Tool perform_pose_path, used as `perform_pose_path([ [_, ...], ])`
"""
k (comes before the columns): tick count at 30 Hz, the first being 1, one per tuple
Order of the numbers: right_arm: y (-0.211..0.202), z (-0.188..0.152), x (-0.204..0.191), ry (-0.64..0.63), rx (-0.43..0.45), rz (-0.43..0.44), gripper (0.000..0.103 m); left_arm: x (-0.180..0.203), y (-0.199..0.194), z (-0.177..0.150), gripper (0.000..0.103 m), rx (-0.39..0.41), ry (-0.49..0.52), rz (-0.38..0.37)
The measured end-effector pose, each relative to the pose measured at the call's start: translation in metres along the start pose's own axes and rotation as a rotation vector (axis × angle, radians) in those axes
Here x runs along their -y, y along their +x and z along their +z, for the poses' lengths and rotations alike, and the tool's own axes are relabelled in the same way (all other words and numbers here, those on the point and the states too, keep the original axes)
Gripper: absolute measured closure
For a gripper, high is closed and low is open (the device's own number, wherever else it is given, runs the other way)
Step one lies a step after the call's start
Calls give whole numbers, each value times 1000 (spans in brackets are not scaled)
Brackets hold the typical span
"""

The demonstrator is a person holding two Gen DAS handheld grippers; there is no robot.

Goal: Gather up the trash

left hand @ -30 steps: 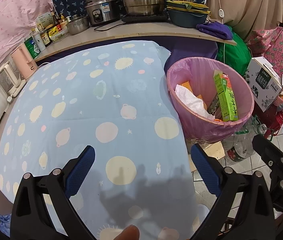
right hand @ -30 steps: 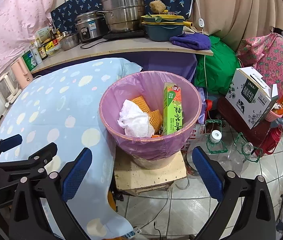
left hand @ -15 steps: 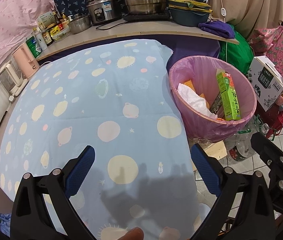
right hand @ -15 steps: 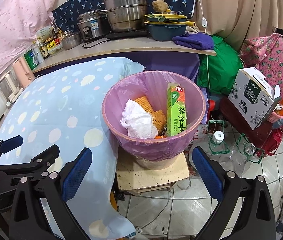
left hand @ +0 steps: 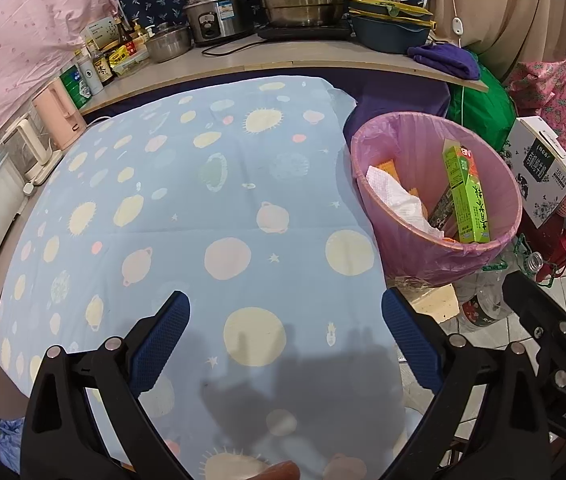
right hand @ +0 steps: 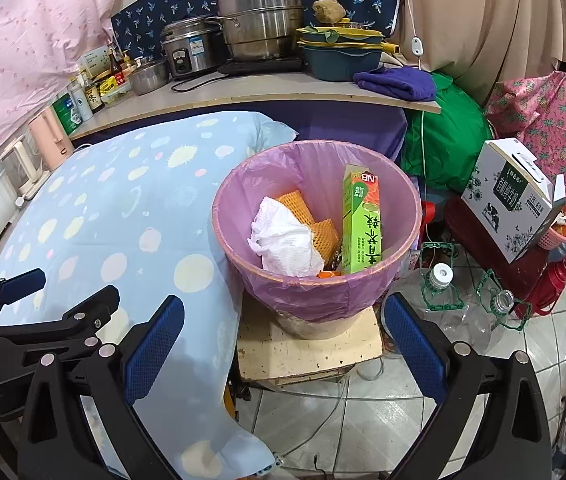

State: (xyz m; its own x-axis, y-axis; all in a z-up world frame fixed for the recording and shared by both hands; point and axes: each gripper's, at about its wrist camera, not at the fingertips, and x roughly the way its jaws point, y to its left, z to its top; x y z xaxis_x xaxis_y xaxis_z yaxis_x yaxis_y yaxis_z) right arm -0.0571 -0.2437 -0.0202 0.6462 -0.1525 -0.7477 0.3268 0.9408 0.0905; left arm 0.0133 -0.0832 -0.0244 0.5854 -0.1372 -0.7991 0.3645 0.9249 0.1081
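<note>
Left gripper (left hand: 285,334) and right gripper (right hand: 283,332), both spread and empty, hover beside pink-lined round trash bin (right hand: 409,220) holding crumpled white tissue (right hand: 283,242), likely soft, and tall green carton (right hand: 361,218), likely light, best pinched across flat sides.

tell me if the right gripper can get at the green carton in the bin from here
Probably yes. The right gripper is open and empty, facing the bin, whose top is uncovered. The green carton stands upright against the far side, its top near the rim, with only the crumpled tissue beside it.
</note>
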Motion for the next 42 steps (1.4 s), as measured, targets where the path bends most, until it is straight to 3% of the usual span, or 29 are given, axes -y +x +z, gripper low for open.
perform_pose_path([
  [42, 0, -1, 3, 5, 1, -6, 6, 2, 0, -3, 11, -1, 3, -2],
])
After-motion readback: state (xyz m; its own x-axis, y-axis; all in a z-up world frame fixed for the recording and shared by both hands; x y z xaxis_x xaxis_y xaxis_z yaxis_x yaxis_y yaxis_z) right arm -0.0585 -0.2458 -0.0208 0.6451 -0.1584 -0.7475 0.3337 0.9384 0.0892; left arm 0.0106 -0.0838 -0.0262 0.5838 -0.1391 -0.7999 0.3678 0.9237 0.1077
